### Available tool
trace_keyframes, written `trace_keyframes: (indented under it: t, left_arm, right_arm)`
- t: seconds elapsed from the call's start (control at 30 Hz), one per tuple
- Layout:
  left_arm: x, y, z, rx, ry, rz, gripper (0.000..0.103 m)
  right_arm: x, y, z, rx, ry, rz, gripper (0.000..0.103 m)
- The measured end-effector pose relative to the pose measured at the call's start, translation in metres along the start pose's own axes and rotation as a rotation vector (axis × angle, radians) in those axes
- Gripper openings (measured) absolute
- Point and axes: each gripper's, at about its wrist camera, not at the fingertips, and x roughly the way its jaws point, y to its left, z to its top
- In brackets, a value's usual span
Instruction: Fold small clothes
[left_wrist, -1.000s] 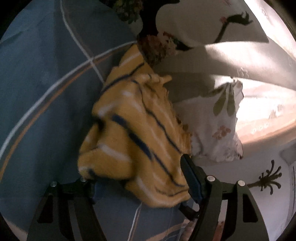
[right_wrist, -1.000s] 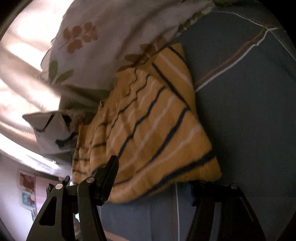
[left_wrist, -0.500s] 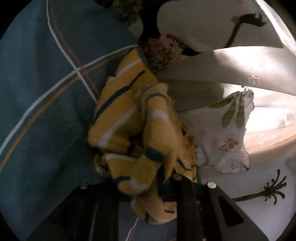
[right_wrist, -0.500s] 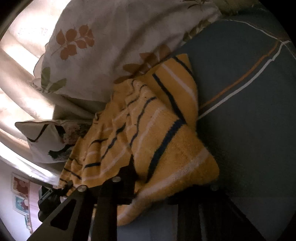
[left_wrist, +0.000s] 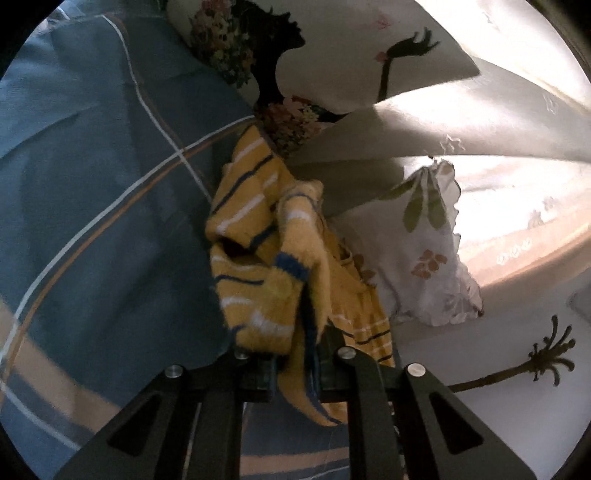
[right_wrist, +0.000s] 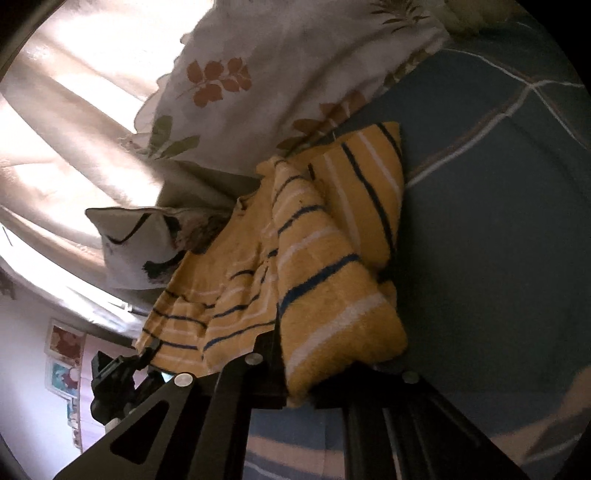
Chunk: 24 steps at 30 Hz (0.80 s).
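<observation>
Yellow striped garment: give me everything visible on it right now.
The yellow striped garment is fuzzy knit, yellow with navy and white stripes. It is bunched and hanging in folds, not flat. The left gripper is shut on one bunched edge, the right gripper on another. Its far end lies by the blue plaid bedsheet and against the floral pillow. Which kind of garment it is cannot be told.

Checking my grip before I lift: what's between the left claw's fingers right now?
In the left wrist view, a bunched fold of the yellow striped garment fills the left claw; the fingers are closed on it.
</observation>
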Motion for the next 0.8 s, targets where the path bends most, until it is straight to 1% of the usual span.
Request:
trace_keyframes:
  t: [0.07,0.1,0.17,0.27,0.3,0.4,0.5,0.53,0.6,0.63,0.7,0.77,0.8]
  left_arm:
    - [0.004,0.000,-0.003,0.012,0.025,0.027,0.013]
    - [0.008,0.001,-0.002,0.017,0.037,0.048,0.013]
    - [0.012,0.006,0.000,0.018,0.057,0.069,0.014]
    - [0.008,0.014,0.000,0.013,0.077,0.079,0.016]
    - [0.005,0.016,-0.001,0.022,0.085,0.080,0.018]
    - [-0.010,0.024,-0.002,0.052,0.104,0.101,0.022]
    - [-0.029,0.025,-0.003,0.108,0.091,0.127,0.023]
    - [-0.037,0.021,-0.003,0.140,0.069,0.136,0.023]
    - [-0.047,0.009,-0.003,0.196,0.035,0.130,0.024]
    - [-0.049,0.004,-0.003,0.214,0.024,0.129,0.026]
    - [-0.050,-0.007,-0.001,0.256,-0.001,0.122,0.042]
    - [-0.043,-0.013,0.001,0.271,-0.002,0.122,0.044]
    - [-0.039,-0.013,0.002,0.268,0.004,0.123,0.044]
  right_arm:
    - [0.000,-0.008,-0.001,0.004,-0.001,-0.014,0.008]
    - [0.001,-0.012,-0.001,0.021,-0.003,-0.025,0.012]
    - [0.002,-0.017,-0.001,0.027,0.003,-0.057,0.012]
    - [-0.012,-0.017,-0.005,-0.028,0.010,-0.098,0.018]
    - [-0.022,-0.015,-0.006,-0.054,0.002,-0.117,0.022]
    - [-0.048,0.000,-0.003,-0.145,-0.065,-0.170,0.023]
    - [-0.056,0.026,0.007,-0.252,-0.136,-0.199,0.023]
    - [-0.051,0.035,0.013,-0.281,-0.138,-0.197,0.024]
    - [-0.035,0.049,0.023,-0.313,-0.124,-0.180,0.024]
    - [-0.020,0.056,0.029,-0.338,-0.094,-0.169,0.025]
    - [0.010,0.064,0.038,-0.364,-0.037,-0.168,0.027]
    - [0.048,0.066,0.049,-0.384,0.044,-0.180,0.027]
    - [0.062,0.065,0.054,-0.388,0.070,-0.201,0.027]
